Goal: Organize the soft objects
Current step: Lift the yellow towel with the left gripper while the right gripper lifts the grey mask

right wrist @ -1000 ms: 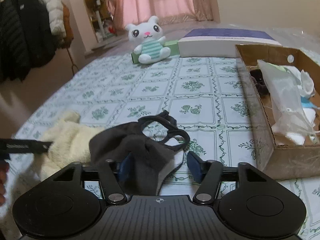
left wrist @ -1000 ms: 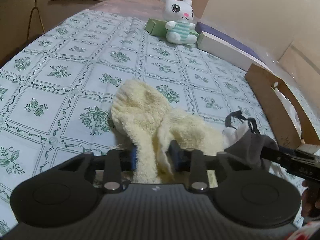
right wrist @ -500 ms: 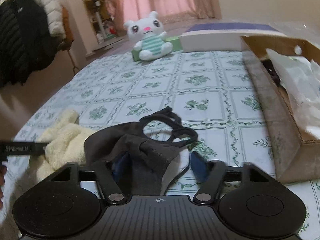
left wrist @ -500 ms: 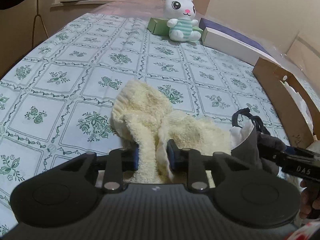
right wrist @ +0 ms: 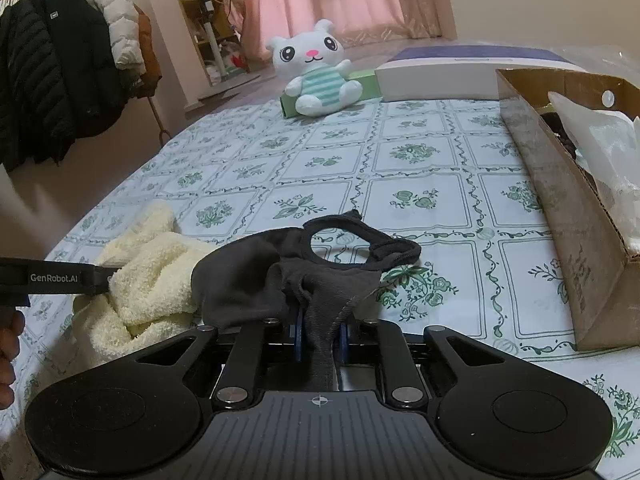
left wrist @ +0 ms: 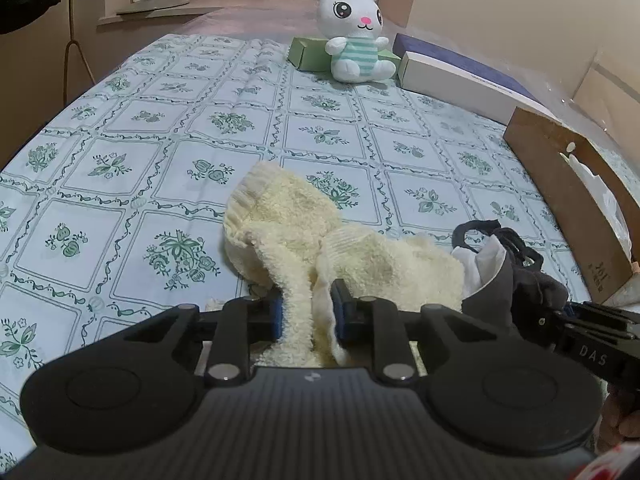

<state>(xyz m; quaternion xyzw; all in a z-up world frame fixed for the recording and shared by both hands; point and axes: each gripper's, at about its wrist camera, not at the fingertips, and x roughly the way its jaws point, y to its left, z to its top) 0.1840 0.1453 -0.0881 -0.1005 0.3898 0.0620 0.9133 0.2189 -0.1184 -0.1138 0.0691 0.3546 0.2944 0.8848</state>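
Both jaws grip: left gripper [left wrist: 308, 314] the sock [left wrist: 320, 248], right gripper [right wrist: 320, 330], just closed, the mask [right wrist: 280, 272]; overlapping cloth at nine o'clock may drag.

One plush toy [left wrist: 356, 36]; three boxes [left wrist: 568, 200]

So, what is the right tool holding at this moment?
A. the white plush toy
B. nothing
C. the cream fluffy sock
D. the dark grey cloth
D: in the right wrist view, the right tool has just closed and its blue pads now pinch a fold of the dark grey cloth; the cream sock lies beside it, and the plush toy sits far away.
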